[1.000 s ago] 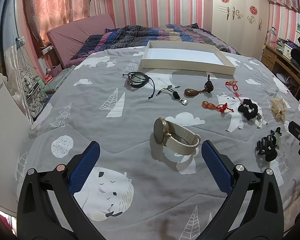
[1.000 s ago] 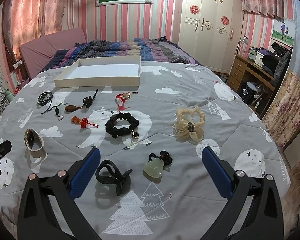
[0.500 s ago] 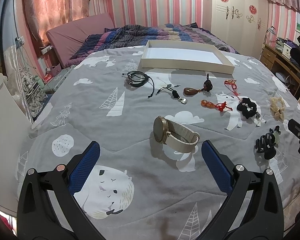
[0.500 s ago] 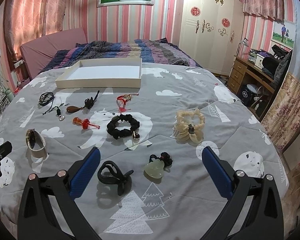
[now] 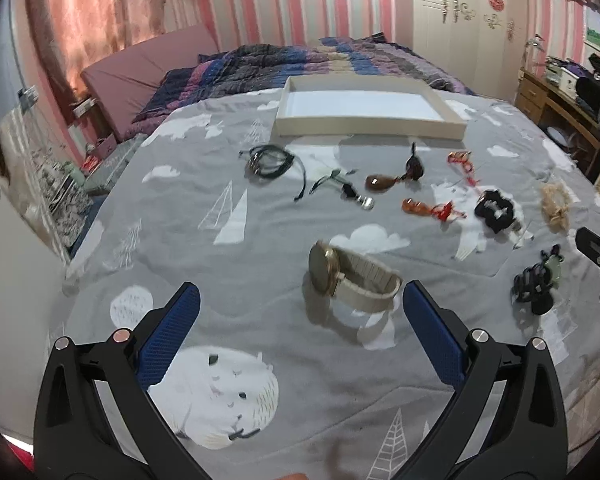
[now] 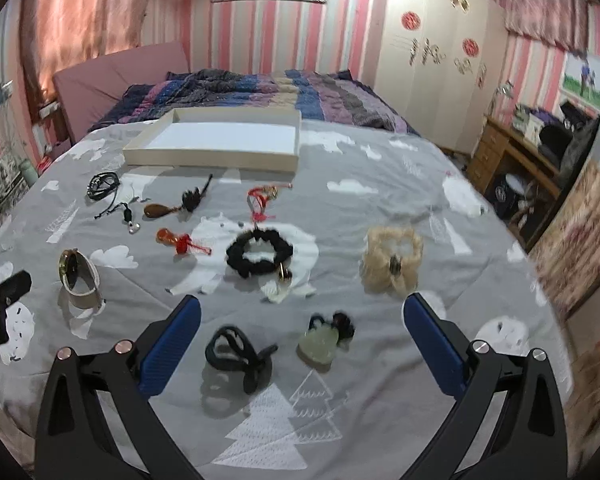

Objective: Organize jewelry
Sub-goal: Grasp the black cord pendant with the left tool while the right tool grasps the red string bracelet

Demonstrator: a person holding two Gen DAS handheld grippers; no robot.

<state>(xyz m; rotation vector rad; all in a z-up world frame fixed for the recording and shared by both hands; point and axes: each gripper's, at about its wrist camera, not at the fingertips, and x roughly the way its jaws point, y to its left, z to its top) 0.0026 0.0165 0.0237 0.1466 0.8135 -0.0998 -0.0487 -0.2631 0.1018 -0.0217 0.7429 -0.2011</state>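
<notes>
- The jewelry lies scattered on the grey patterned bedspread (image 6: 380,160), none of it inside the shallow cream tray (image 6: 216,158), which sits farther back toward the striped blanket (image 6: 260,88).
- A gold-faced watch (image 5: 350,278) with a pale band stands on its edge just ahead of the left gripper (image 5: 300,300), nearer its right finger than its left.
- The left gripper's blue-padded fingers (image 5: 168,332) are spread wide and hold nothing.
- A black claw clip (image 6: 236,354) and a pale green pendant (image 6: 320,344) on a dark cord lie side by side between the fingers of the right gripper (image 6: 300,312), close in front of it.
- The right gripper's fingers (image 6: 434,344) are likewise spread apart and empty.
- Beyond these, a black scrunchie (image 6: 258,254) rests on a white bear print, and a cream scrunchie (image 6: 392,258) lies well to its right.
- A red knotted cord (image 6: 262,202) lies just behind the black scrunchie; an amber gourd charm (image 6: 180,240) with a red tassel is to its left.
- Closer to the tray are a brown teardrop pendant (image 6: 158,211), a small silver-tipped charm (image 6: 128,218) and a coiled black cord bracelet (image 6: 102,184).
- A white wardrobe (image 6: 432,72) and a wooden desk (image 6: 508,152) stand to the right of the bed.
</notes>
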